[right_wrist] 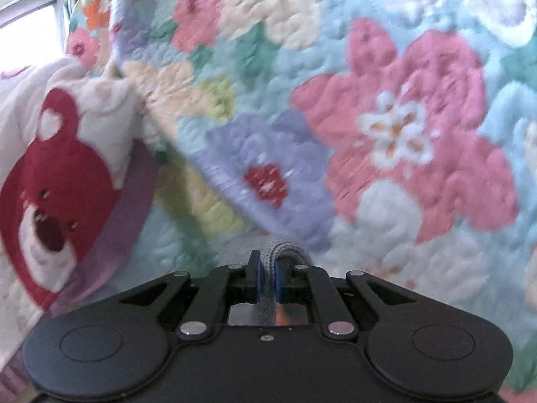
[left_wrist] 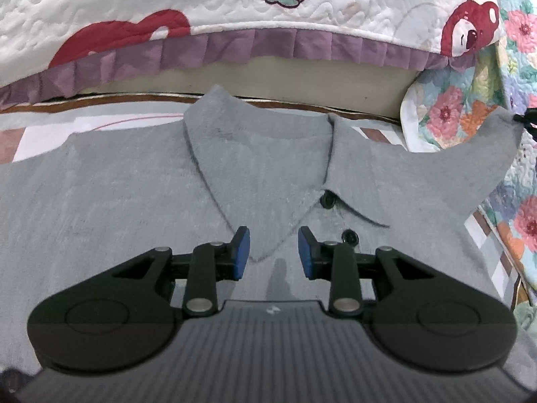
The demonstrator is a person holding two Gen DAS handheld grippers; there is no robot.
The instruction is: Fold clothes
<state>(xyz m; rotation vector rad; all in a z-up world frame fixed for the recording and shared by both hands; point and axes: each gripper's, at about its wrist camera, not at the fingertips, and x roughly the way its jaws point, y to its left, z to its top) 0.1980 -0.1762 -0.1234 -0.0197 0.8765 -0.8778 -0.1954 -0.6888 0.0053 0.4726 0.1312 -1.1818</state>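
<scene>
- The grey knitted polo shirt with a collar and dark buttons (left_wrist: 141,184) lies front up on the bed, collar toward the head edge where the white quilted bear-print cover with a purple frill (left_wrist: 167,16) hangs.
- Your left gripper (left_wrist: 273,252) hovers over the chest just below the collar tip, blue pads well apart, gripping nothing. Judgement: it sits there ready to pin the body while the other side moves.
- Your right gripper (right_wrist: 266,280) is clamped on a rolled grey knit edge (right_wrist: 278,252) of the shirt.
- In the left view the shirt's right shoulder corner (left_wrist: 500,134) is raised off the bed toward the flowered pastel quilt (right_wrist: 402,117). Judgement: lifted so the side can fold across.
- The right view is blurred; the sleeve's length is hidden.
</scene>
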